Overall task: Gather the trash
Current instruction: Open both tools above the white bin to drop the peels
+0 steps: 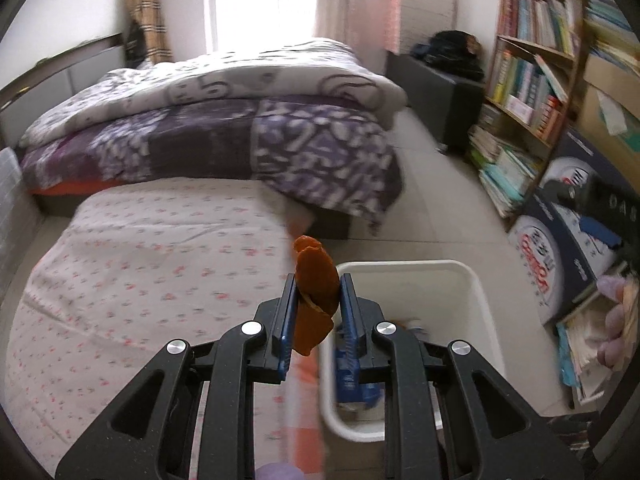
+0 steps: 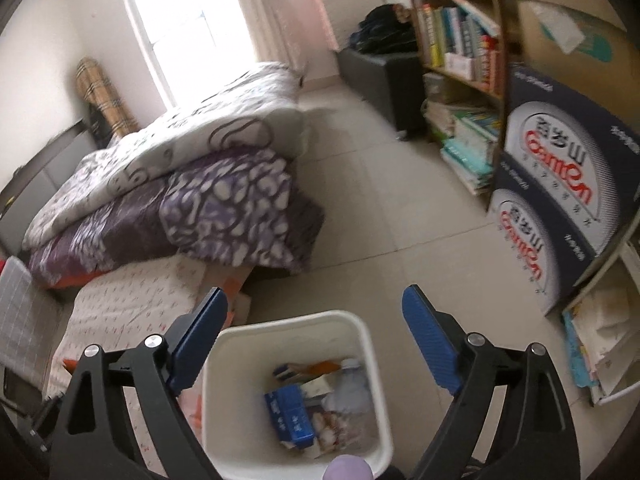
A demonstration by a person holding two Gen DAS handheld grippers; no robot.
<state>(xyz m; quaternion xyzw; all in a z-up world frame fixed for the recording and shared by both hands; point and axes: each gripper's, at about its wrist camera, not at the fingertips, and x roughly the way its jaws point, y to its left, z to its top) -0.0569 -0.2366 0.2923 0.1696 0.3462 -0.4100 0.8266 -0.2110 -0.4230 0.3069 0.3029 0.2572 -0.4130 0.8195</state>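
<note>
Both wrist views angled downward close above the white bin [image 2: 372, 364], left view from its bed side, right view straight over it, sharing bin [image 1: 486, 312], bed [image 1: 160, 264] and bookshelf [image 1: 532, 80].

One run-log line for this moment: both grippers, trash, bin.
left hand-held gripper: shut on orange peel | right hand-held gripper: open, empty, above white bin | bin: holds trash
</note>
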